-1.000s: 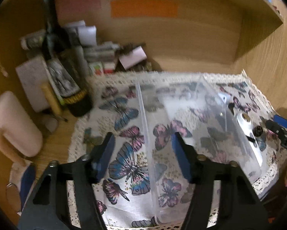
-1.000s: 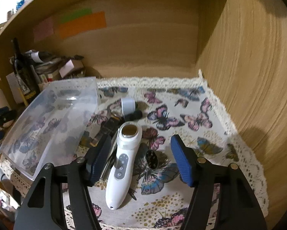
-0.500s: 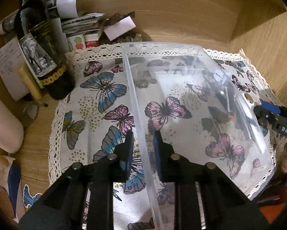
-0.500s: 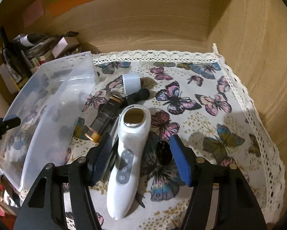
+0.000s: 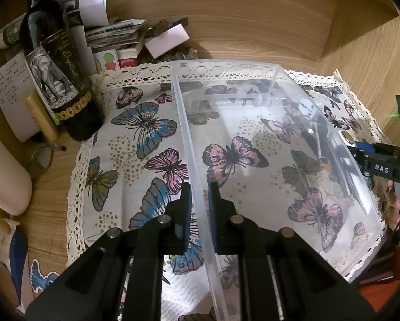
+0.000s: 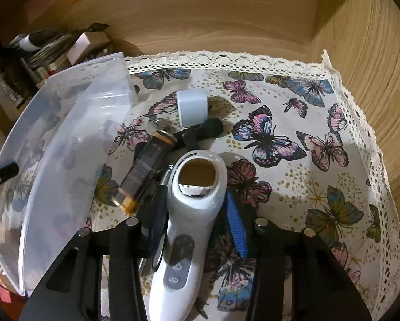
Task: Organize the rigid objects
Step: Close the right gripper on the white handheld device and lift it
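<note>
My left gripper (image 5: 199, 208) is shut on the left wall of a clear plastic bin (image 5: 266, 144) that stands on the butterfly cloth (image 5: 135, 139); the bin (image 6: 66, 144) also shows at the left of the right wrist view. My right gripper (image 6: 195, 214) has closed around a white handheld device (image 6: 191, 214) lying on the cloth (image 6: 306, 144), its blue pads against both sides. Beside the device lie a dark rectangular bottle with a gold cap (image 6: 143, 168), a black tube (image 6: 200, 132) and a small white cylinder (image 6: 191, 107).
A dark wine bottle (image 5: 55, 69), papers and small boxes (image 5: 114, 34) crowd the back left corner. Wooden walls (image 6: 373, 80) close the back and right side. A cream cylinder (image 5: 4, 176) lies at the far left. The right gripper's body (image 5: 381, 168) shows beyond the bin.
My right gripper moved forward and closed around the white device. My left gripper stayed shut on the bin wall, after closing on it earlier.
</note>
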A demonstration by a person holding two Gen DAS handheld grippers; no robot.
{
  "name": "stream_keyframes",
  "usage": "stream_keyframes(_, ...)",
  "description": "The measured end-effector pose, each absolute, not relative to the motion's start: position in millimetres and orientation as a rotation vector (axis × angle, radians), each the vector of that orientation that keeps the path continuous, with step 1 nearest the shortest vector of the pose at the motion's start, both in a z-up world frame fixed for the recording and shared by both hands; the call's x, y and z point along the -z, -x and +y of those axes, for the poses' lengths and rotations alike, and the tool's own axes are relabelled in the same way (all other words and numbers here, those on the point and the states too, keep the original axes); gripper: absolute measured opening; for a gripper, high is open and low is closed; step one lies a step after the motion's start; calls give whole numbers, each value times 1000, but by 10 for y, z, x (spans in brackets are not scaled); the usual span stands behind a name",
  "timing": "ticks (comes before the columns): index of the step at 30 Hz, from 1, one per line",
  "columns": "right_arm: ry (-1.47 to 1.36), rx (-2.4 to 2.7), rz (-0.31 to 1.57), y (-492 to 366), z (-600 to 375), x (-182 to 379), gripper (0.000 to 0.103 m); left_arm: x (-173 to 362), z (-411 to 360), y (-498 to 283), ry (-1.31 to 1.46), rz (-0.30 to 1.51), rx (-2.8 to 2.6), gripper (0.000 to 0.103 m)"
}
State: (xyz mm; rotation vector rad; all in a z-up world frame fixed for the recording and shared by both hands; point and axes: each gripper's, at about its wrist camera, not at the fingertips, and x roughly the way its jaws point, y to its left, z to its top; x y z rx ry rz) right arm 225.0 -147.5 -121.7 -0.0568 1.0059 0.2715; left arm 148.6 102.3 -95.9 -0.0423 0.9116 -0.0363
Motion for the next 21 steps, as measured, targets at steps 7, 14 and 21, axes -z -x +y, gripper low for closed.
stream_keyframes(7,68,-248,986,-2196,-1449,1206,37,964,1025,-1473,57,912,41,13)
stream_keyframes(14,29,-226,834,-2106,-1566,758,36,964,1010,-1449,50,919,37,13)
stream_keyframes(21,41,-252,690,-2049,-1488,287,36,970,1016,-1415,51,916,33,13)
